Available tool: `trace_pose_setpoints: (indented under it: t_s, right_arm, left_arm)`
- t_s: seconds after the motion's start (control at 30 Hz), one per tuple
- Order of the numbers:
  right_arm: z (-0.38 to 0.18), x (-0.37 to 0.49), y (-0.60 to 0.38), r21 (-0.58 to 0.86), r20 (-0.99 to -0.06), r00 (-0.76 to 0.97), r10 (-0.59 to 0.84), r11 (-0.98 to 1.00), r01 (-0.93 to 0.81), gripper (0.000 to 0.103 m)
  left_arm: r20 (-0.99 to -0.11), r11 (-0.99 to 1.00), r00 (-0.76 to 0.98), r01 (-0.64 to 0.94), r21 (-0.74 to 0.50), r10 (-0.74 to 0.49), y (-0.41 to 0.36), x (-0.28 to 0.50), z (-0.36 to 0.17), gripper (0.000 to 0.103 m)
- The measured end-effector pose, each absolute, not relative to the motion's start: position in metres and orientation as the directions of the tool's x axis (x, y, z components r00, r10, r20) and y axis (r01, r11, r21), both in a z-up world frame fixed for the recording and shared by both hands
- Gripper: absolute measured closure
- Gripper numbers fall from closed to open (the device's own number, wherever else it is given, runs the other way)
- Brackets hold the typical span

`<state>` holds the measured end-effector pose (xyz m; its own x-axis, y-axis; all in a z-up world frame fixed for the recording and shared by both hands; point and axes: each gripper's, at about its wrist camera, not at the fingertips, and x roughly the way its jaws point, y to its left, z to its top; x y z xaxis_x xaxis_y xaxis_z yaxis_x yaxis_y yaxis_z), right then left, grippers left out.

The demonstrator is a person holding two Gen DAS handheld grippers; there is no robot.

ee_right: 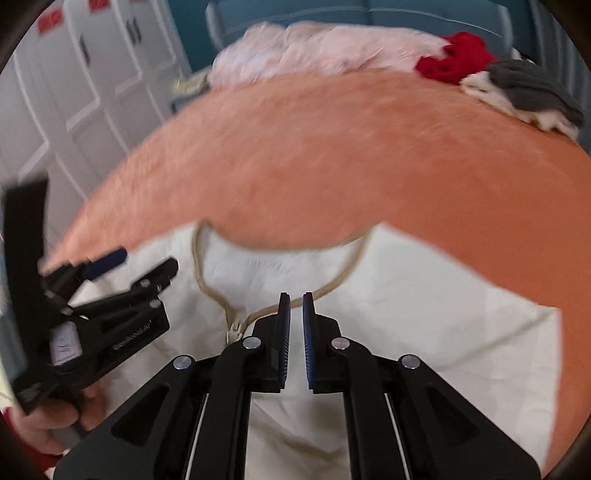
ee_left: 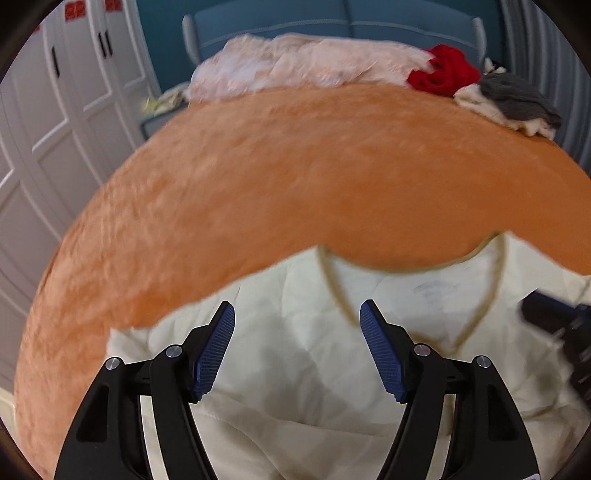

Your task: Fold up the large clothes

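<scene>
Cream garment (ee_left: pixel 295 369) lies on orange blanket (ee_left: pixel 295 166). Above its neckline (ee_right: pixel 332 284) — left gripper (ee_left: pixel 297 314) open, empty; right gripper (ee_right: pixel 295 299) closed, empty.

An orange bedspread (ee_left: pixel 295 166) covers the bed and fills most of both views. At its far edge lies a pale pink quilt (ee_left: pixel 295 62). Behind that stands a blue padded headboard (ee_left: pixel 343 18) against a teal wall (ee_left: pixel 162 44). White panelled wardrobe doors (ee_left: pixel 55 110) with dark handles line the left side.
</scene>
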<state>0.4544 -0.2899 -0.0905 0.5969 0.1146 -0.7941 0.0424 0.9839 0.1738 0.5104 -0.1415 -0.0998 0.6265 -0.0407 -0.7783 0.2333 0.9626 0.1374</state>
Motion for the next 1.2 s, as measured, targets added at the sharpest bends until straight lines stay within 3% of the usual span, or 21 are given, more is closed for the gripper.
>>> trace_pose_setpoints:
  t_s: [0.07,0.3,0.93,1.2]
  right_arm:
    - [-0.115,0.462,-0.288,0.167,-0.823,0.558,0.103,0.984,0.064,0.098]
    - [-0.136,0.458,-0.312,0.305,-0.76,0.626,0.177,0.947,0.102,0.102]
    - [-0.141,0.458,-0.304,0.289,-0.739,0.658,0.145,0.95,0.115,0.102]
    - [-0.141,0.462,-0.303,0.272,-0.742,0.658,0.124,0.954,0.126,0.103]
  left_arm:
    - [-0.787,0.961,0.616,0.237,0.143,-0.035,-0.142,0.509,-0.115,0.034]
    - [-0.759,0.959,0.651,0.215,0.186,0.002,-0.147,0.504,-0.14,0.032]
    - [-0.74,0.966,0.673,0.2,0.162,-0.015,-0.141,0.505,-0.145,0.029]
    - [-0.741,0.972,0.671,0.175,0.155,-0.003,-0.142,0.511,-0.146,0.023]
